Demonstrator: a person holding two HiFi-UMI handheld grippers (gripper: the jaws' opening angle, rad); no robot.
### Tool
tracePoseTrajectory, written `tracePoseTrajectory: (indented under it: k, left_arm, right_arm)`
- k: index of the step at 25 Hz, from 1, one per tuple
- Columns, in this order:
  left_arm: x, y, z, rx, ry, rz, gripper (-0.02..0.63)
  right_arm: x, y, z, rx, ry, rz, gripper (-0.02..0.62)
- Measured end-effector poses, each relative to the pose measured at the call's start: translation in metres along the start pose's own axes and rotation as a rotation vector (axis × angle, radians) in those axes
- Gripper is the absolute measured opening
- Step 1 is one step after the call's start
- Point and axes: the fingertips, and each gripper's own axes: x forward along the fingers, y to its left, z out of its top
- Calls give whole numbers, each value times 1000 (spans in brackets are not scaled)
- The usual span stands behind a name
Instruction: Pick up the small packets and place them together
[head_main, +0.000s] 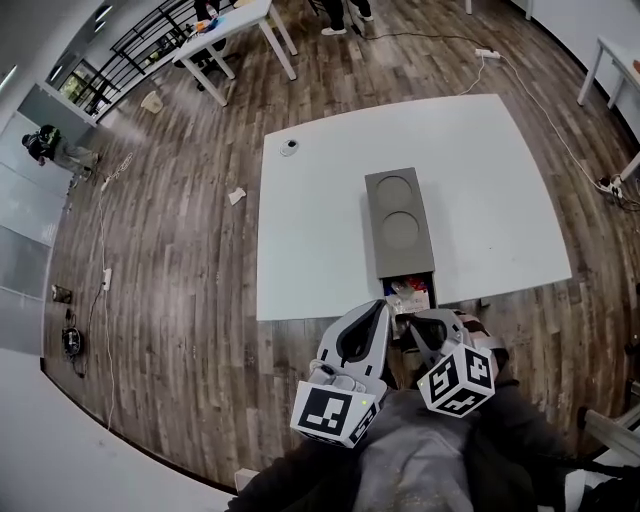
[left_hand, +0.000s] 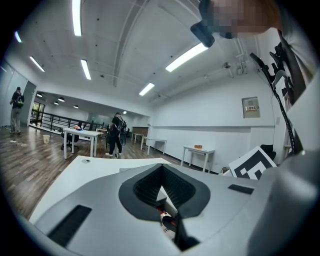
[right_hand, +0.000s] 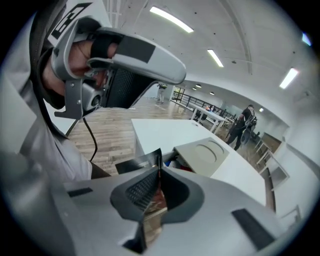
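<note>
Right hand-held gripper (right_hand: 160, 167) grips a dark packet (right_hand: 142, 161) beside the grey box's (head_main: 400, 225) open drawer (head_main: 410, 293) at the counter's (head_main: 320, 200) near edge; left hand-held gripper (left_hand: 161, 170) closed, empty.

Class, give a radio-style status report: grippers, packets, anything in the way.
Left gripper shut, empty. Right gripper shut on dark packet. More packets in open drawer. Nothing blocking.

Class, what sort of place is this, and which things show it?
Probably a large open workroom or lab: wood floor, plain white tables spread about, and long strip lights overhead.
</note>
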Motion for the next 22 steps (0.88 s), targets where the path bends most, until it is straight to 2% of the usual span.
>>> tracePoseTrajectory:
  k: [6, 12, 17, 22]
  left_arm:
    - [20, 14, 4, 6, -4, -12, 3]
    - [56, 54, 13, 7, 6, -28, 3]
    - [79, 83, 22, 10, 29, -40, 3]
    - [95, 112, 5, -35, 93, -38, 3]
  right_arm:
    - [3, -30, 13, 42, -36, -45, 18]
    - [18, -94, 50, 61, -69, -142, 19]
    - [42, -147, 61, 92, -29, -198, 20]
    - [71, -176, 58, 114, 24, -212, 20]
